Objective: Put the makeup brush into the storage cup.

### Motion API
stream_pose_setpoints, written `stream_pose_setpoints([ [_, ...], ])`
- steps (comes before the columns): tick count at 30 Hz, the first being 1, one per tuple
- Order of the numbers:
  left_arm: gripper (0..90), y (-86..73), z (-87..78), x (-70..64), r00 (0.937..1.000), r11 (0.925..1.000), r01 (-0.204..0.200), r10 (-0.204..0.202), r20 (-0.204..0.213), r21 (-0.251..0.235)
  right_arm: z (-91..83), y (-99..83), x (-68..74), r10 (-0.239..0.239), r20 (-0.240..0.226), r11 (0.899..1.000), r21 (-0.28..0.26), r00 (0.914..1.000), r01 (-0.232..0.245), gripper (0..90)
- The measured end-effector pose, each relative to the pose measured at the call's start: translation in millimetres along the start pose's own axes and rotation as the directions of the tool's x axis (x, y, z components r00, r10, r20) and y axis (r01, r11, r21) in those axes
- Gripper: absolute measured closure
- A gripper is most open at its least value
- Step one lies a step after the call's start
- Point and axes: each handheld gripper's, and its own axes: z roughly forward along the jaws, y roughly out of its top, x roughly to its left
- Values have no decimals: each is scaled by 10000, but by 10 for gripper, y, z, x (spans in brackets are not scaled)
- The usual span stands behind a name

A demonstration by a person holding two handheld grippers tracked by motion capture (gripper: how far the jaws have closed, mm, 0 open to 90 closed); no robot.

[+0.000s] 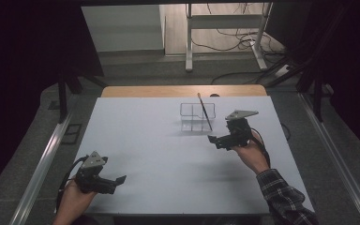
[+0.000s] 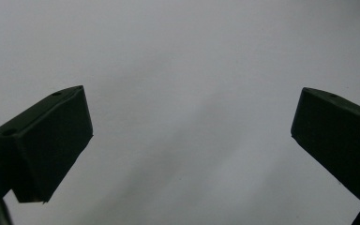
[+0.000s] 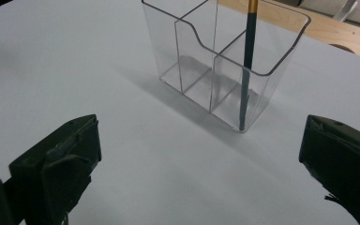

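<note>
While my right gripper hangs wide open and empty near the organizer, the pencil leans in its end compartment: light, stiff, slick. I'd pinch mid-shaft. Left gripper open, empty too.

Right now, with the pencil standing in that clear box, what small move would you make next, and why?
Probably draw the right gripper back from the clear organizer. Its jaws are wide open and hold nothing, and the pencil already leans in an end compartment, so little seems left to do there. The left gripper rests open near the table's front edge.
</note>
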Motion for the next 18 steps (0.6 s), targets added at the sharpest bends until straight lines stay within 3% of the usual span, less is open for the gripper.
stream_pose_setpoints([
  [18, 0, 0, 4, -4, 10000, 10000, -25, 25, 5, 30, -160, -137, 31, -28, -48, 10000, 73, 10000, 29, 0],
])
